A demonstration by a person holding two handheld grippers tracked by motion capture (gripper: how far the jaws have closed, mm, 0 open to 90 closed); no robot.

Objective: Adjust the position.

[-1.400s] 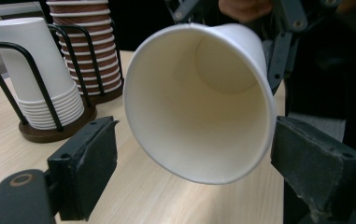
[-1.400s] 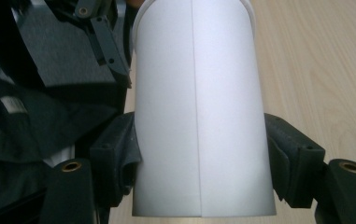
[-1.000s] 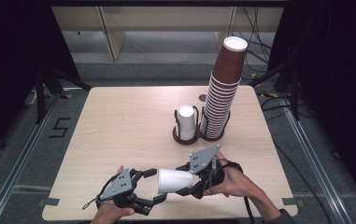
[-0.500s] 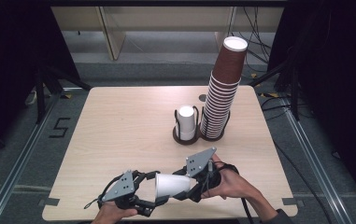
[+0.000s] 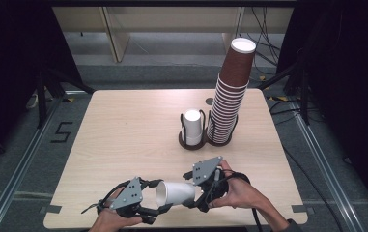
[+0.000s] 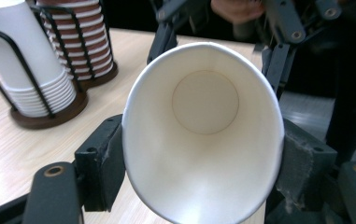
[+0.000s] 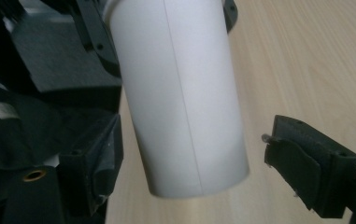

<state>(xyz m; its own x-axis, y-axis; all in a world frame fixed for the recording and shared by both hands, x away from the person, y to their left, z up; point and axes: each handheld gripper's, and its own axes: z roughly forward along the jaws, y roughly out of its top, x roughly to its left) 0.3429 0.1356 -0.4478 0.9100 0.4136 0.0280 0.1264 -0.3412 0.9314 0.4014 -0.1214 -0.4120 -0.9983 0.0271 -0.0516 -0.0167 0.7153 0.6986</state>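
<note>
From the high view, my left gripper [image 5: 148, 207] and my right gripper [image 5: 202, 189] meet at the near edge of the desk [image 5: 123, 130], well in front of the cup holder [image 5: 192, 140]. The white cup [image 5: 176, 193] lies on its side between them, mouth toward my left.

In the left gripper view, my left jaws have just been closing and now pinch the white cup [image 6: 203, 135] at its rim, squeezing the mouth into an oval. The cup holder [image 6: 40, 114], with its stack of white cups [image 6: 28, 70], stands farther off, the brown stack [image 6: 84, 46] just beside it.

In the right gripper view, my right jaws have just been opening; they stand wide, with one pad clear of the white cup's [image 7: 180, 93] base.

I judge this a hand-over, nearly complete. Next I should draw my right gripper back off the base, then carry the cup with my left alone.
</note>
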